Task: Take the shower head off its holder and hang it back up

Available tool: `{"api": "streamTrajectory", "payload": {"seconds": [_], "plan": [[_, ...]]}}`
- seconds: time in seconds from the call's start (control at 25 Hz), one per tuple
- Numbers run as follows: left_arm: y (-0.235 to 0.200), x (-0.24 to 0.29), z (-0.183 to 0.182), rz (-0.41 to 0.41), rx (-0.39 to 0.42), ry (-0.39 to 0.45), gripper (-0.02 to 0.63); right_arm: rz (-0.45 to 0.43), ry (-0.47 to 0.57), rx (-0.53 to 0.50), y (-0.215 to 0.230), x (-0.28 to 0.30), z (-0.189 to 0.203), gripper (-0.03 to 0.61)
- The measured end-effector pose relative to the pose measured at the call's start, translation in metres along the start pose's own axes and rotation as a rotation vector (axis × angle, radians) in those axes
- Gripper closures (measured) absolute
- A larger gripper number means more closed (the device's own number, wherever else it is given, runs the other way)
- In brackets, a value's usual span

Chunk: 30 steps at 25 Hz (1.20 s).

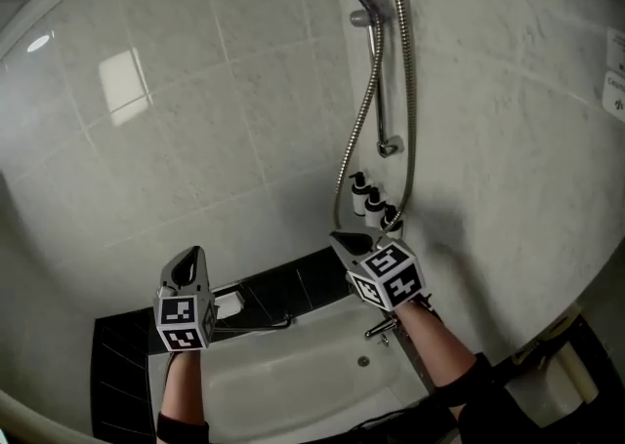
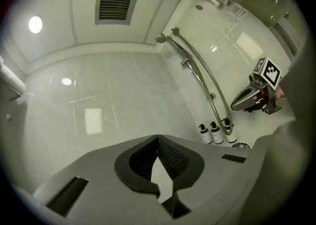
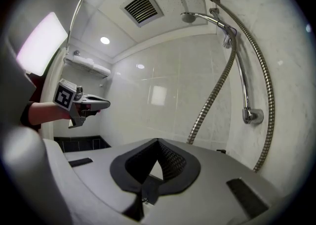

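Both tongs are closed and empty beneath the chrome rail. Your left gripper is held well off to the rail's left, and your right gripper is just under its lower bracket. The shower head sits untouched in its holder at the rail's top. To do the lift well, you will likely want the right jaws spread before they reach the handle. Clamp on the handle beside the holder, not on the hose, and draw it out along the holder's slot. Counted: one shower head, one hose looping beside the rail, three bottles at the rail's foot, two grippers.
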<state>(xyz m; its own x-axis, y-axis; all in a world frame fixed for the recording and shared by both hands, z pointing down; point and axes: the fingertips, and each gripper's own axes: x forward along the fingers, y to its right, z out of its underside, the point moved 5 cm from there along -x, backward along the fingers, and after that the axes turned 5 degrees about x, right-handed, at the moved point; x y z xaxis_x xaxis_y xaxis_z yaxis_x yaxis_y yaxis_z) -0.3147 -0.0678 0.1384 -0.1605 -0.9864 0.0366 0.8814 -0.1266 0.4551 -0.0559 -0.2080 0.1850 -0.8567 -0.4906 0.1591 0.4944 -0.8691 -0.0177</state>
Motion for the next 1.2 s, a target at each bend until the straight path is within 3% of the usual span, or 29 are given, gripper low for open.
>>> {"api": "streamTrajectory", "payload": {"seconds": [0.28,0.52,0.72,0.96,1.16,1.2], "plan": [[-0.002,0.041,-0.097,0.034,0.145,0.124,0.614,0.059,0.068,-0.016,0.038,-0.012,-0.058,0.561],[0.011,0.072,-0.181,0.134,0.159,0.224,0.612,0.102,0.090,-0.038,0.057,-0.022,-0.096,0.561],[0.022,0.097,-0.247,0.165,0.241,0.285,0.612,0.133,0.118,-0.066,0.071,-0.024,-0.132,0.561],[0.029,0.120,-0.312,0.159,0.384,0.345,0.555,0.167,0.156,-0.086,0.088,-0.023,-0.176,0.560],[0.032,0.140,-0.362,0.143,0.554,0.372,0.427,0.181,0.177,-0.093,0.100,-0.020,-0.203,0.560],[0.032,0.144,-0.372,0.127,0.590,0.378,0.425,0.184,0.183,-0.093,0.102,-0.020,-0.209,0.560]]}}
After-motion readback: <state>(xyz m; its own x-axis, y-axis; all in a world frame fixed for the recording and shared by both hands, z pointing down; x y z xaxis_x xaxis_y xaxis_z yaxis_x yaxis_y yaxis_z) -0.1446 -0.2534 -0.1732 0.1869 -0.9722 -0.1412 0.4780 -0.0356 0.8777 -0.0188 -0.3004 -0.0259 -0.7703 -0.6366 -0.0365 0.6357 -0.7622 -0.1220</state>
